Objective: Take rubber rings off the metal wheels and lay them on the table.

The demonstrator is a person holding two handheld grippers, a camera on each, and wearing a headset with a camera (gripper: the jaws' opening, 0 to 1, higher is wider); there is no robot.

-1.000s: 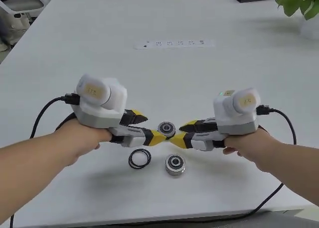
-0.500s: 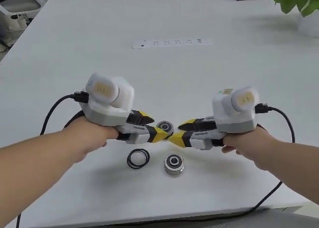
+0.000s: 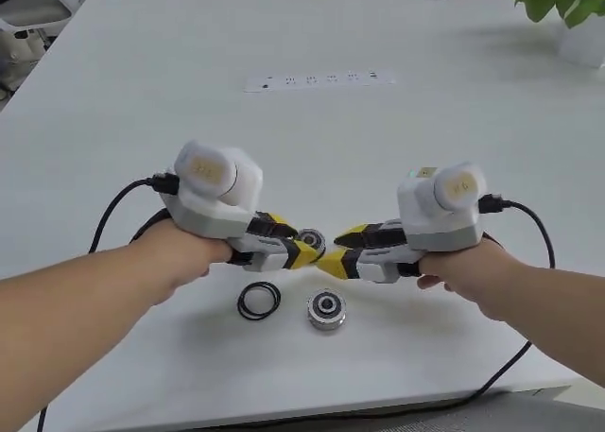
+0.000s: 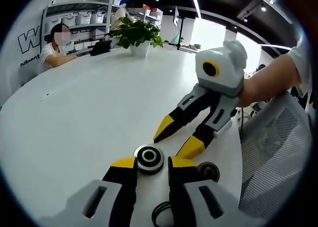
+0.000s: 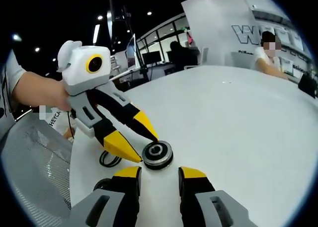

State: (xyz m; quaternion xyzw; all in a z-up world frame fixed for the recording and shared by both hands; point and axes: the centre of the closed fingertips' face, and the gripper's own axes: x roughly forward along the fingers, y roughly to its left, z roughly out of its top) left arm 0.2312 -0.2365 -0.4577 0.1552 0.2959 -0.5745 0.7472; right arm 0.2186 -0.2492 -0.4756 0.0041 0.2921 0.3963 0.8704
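A small metal wheel [image 3: 311, 240] with a black rubber ring sits between my two grippers over the white table [image 3: 425, 120]. My left gripper [image 3: 304, 250] has its yellow tips pressed on either side of this wheel [image 4: 149, 158]. My right gripper [image 3: 335, 247] faces it from the right with its jaws open, tips just short of the wheel [image 5: 157, 154]. In the left gripper view the right gripper [image 4: 170, 145] shows spread apart. A second wheel [image 3: 326, 309] lies flat on the table nearer me, with loose black rubber rings [image 3: 258, 300] to its left.
A white power strip [image 3: 317, 79] lies further back on the table and a potted plant [image 3: 558, 2] stands at the far right corner. Black cables [image 3: 515, 356] trail from both grippers to the near table edge. A seated person [image 4: 52, 50] is at the far side.
My left gripper has moved right, closing in on the wheel between the grippers. The right gripper has barely moved. The second wheel and the loose rings lie as before.
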